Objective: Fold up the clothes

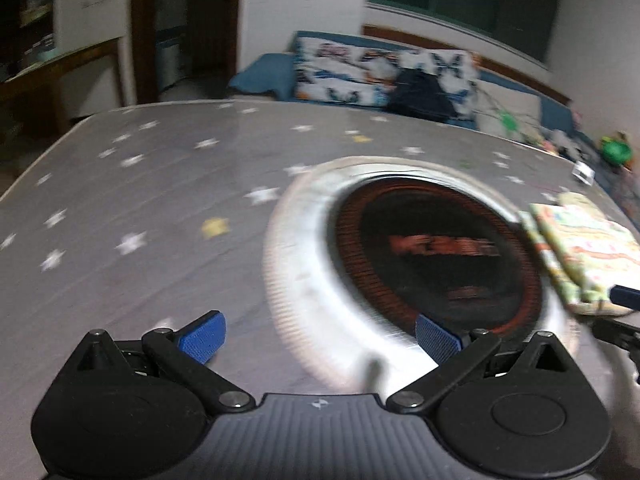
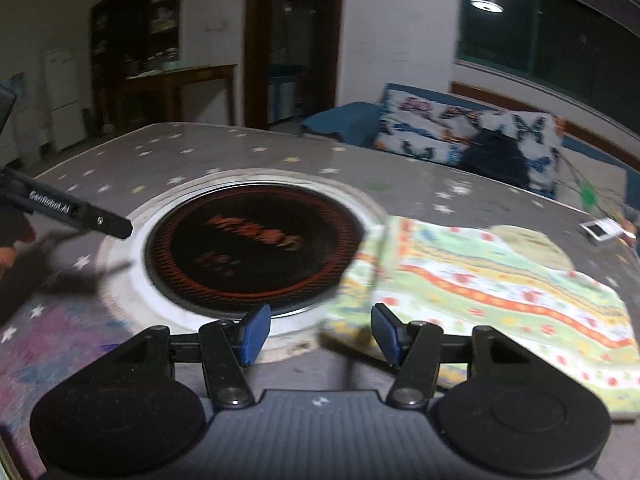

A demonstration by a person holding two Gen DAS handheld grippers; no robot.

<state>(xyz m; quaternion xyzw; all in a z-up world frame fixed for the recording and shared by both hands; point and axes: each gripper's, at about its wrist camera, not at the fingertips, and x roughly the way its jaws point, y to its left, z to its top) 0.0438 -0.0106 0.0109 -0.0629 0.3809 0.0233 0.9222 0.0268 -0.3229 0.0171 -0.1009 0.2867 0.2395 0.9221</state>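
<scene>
Soft printed cotton, it seems, is what the garment (image 2: 492, 276) is made of: a small piece with green, orange and yellow bands, laid flat on the grey star-patterned table (image 2: 168, 148), to the right of the round black cooktop (image 2: 256, 248) that is set into the table, with its left edge lapping onto the pale ring around it. It is judged to be light and limp, so it will bend wherever it is lifted and may slide a little on the smooth table cover; a hold at a corner or along the near edge is thought best, with only a thin layer pinched. The right gripper (image 2: 318, 330) is held just above the near left corner of the garment, its blue pads spread apart and nothing between them. The left gripper (image 1: 318, 334) is seen spread wide as well, empty, over the near rim of the cooktop and apart from the cloth. In the right wrist view almost the whole garment is shown, together with an arm of the left tool at the far left edge. In the left wrist view only the left end of the garment (image 1: 580, 252) is visible at the right edge, but more of the bare table on the left side is shown. Both pictures are blurred, so seams and sleeves cannot be told.
</scene>
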